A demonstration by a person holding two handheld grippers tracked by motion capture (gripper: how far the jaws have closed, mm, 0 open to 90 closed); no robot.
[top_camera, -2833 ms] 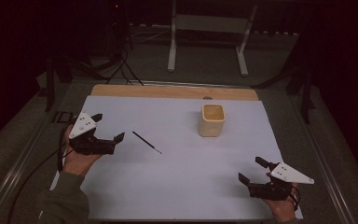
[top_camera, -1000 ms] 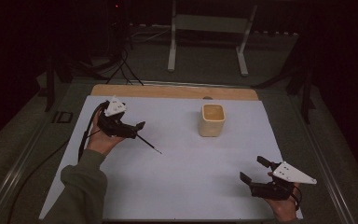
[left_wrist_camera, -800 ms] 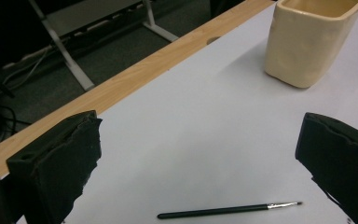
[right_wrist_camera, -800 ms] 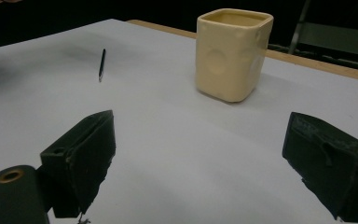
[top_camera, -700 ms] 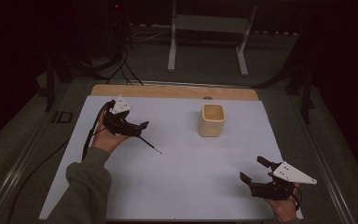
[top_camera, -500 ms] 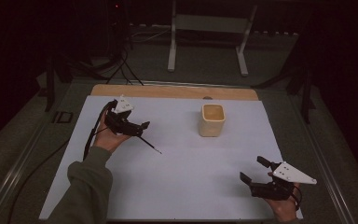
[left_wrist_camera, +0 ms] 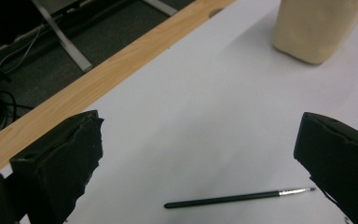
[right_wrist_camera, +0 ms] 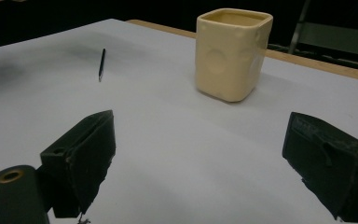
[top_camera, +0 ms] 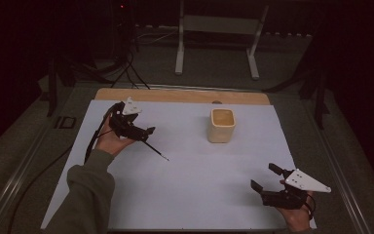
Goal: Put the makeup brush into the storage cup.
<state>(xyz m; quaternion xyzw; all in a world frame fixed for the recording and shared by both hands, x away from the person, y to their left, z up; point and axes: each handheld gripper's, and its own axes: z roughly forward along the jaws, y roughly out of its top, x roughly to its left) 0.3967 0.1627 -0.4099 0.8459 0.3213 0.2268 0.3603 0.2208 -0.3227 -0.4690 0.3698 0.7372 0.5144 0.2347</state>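
Over the brush [left_wrist_camera: 240, 198], the left claw [left_wrist_camera: 200, 154] gapes wide, touching nothing.

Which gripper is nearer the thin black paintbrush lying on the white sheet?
Left. The left gripper, fingers open, hovers right at the paintbrush handle end. The right gripper sits far off by the sheet's near right corner.

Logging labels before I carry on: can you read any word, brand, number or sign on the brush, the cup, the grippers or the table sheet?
None can be read: the paintbrush, the cream cup and the white sheet bear no print. Faint raised marks on the right gripper jaw pad are too blurred to read.
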